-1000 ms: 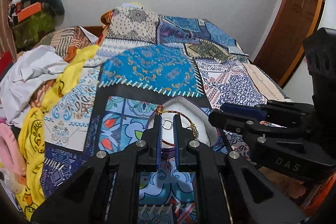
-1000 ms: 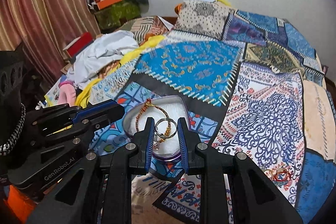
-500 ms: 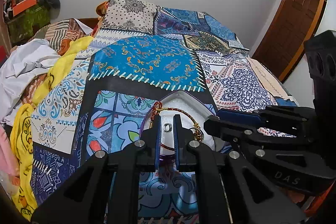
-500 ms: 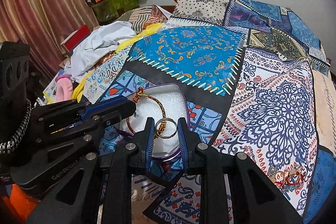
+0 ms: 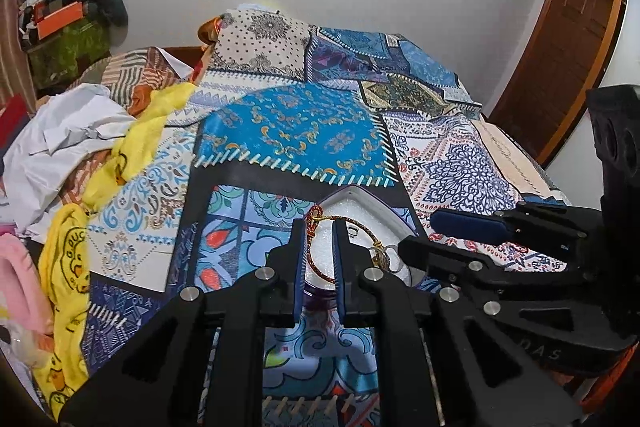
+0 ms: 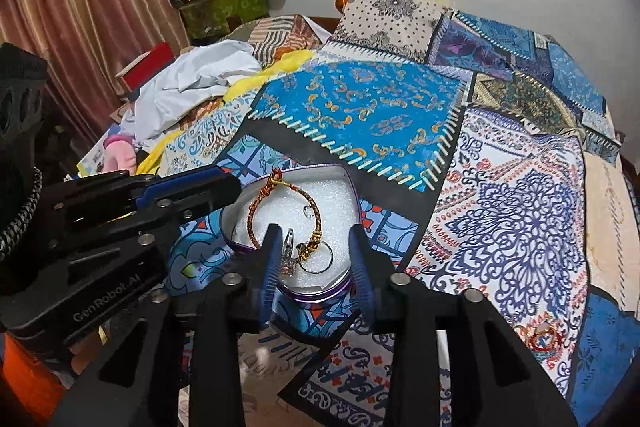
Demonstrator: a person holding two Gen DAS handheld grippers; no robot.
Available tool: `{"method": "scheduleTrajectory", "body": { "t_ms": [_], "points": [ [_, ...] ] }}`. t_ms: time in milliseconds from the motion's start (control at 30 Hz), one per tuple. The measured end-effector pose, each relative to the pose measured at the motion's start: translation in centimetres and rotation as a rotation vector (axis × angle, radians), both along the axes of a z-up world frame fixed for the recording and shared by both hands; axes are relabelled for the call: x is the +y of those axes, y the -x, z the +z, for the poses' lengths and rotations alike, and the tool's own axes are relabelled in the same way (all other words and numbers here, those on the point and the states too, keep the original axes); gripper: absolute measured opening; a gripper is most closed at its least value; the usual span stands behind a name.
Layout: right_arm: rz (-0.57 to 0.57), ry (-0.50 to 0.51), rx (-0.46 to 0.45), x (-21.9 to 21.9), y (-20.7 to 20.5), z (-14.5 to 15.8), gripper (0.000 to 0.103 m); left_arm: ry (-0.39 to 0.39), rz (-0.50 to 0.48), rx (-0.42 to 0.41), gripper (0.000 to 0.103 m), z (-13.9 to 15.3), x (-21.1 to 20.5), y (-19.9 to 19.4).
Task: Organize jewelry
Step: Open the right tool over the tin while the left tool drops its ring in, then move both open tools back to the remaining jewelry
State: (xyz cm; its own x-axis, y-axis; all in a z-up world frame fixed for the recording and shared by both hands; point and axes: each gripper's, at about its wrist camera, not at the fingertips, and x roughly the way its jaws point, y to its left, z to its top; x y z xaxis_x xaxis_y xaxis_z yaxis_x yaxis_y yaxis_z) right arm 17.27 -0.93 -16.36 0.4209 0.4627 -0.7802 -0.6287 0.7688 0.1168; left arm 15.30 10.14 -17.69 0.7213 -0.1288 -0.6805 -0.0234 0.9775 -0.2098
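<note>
A heart-shaped tin [image 6: 344, 183] with white foam lining sits on the patchwork bedspread; it also shows in the left wrist view [image 5: 384, 215]. Inside lie a braided orange-brown bracelet [image 6: 256, 203], a thin metal ring [image 6: 318, 259] and a small silver piece [image 6: 289, 247]. My right gripper [image 6: 314, 247] is open over the tin's near edge, the ring lying loose between its fingers. My left gripper [image 5: 320, 247] is nearly shut, with a narrow empty gap, at the tin's near-left side by the bracelet [image 5: 360, 227]. More jewelry [image 6: 544, 337] lies on the bedspread at the right.
A pile of white, yellow and pink clothes [image 5: 60, 155] covers the bed's left side. A patterned pillow [image 5: 264, 39] lies at the head by the wall. A wooden door [image 5: 568, 39] stands at the right. Striped curtains [image 6: 80, 7] hang at the left.
My right gripper has opened and the metal ring has dropped from it into the tin. The left gripper has shifted slightly left of the tin's middle.
</note>
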Motion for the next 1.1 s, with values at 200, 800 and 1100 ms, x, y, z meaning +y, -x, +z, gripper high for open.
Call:
{"method": "scheduleTrajectory", "body": {
  "t_ms": [200, 800, 1100],
  "points": [
    [-0.015, -0.015, -0.034, -0.7, 0.6, 1.7, 0.033, -0.023, 0.004, -0.032, 0.016, 1.9, -0.5, 1.0],
    [-0.126, -0.093, -0.169, -7.6, 2.4, 7.0, 0.038, -0.089, -0.041, -0.146, 0.037, 7.8, -5.5, 3.5],
    [-0.254, -0.103, -0.205, -13.9, 2.2, 7.9, 0.048, -0.09, -0.105, -0.131, 0.049, 7.9, -9.8, 2.2]
  ]
}}
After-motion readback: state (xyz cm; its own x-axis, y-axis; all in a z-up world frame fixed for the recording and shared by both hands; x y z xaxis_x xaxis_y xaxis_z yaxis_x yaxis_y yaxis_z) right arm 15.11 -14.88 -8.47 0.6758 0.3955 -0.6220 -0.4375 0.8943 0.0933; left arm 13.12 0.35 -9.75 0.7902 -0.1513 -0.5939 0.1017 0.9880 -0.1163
